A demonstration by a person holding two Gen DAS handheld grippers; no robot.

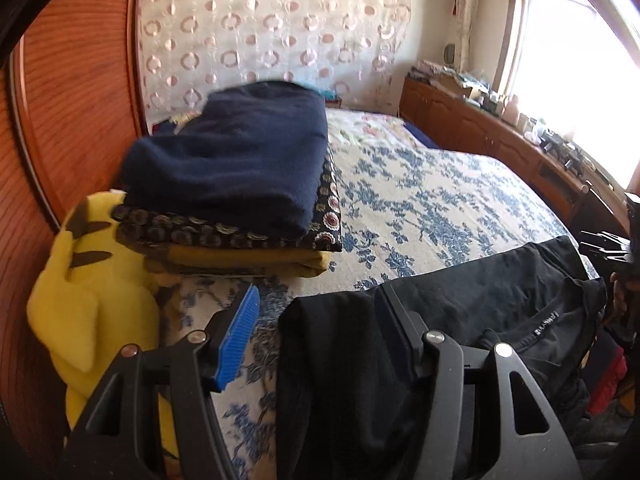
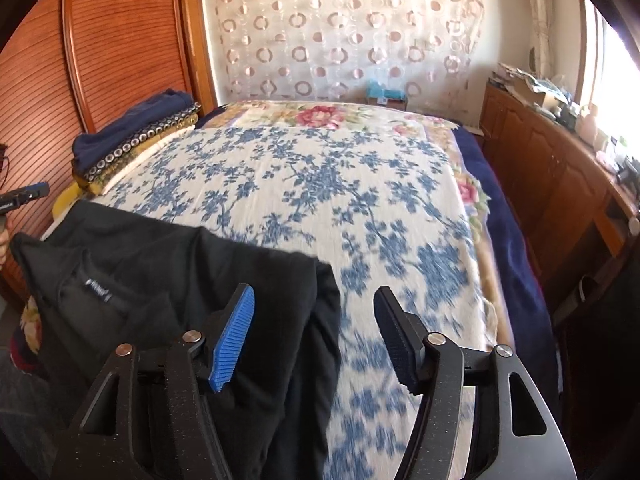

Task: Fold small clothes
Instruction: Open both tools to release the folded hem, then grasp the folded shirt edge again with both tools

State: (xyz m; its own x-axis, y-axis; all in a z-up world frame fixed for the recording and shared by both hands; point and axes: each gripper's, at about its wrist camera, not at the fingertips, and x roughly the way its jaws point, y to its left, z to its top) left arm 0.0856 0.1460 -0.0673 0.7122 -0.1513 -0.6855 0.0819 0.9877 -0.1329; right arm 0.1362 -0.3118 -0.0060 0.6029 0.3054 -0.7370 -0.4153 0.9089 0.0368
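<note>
The black T-shirt (image 2: 168, 280) lies at the near edge of the bed (image 2: 320, 184), soft and limp, draped between the wide-open left gripper (image 1: 320, 336) and right gripper (image 2: 316, 336), best pinched at the shoulder seams.

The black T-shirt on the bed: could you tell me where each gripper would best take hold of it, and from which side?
The black T-shirt lies at the near edge of the bed, collar label up. Its side edges, likely the shoulders or sleeves, seem best: each already sits between open fingers, the left gripper at one, the right gripper at the other. Approach from the near edge.
</note>
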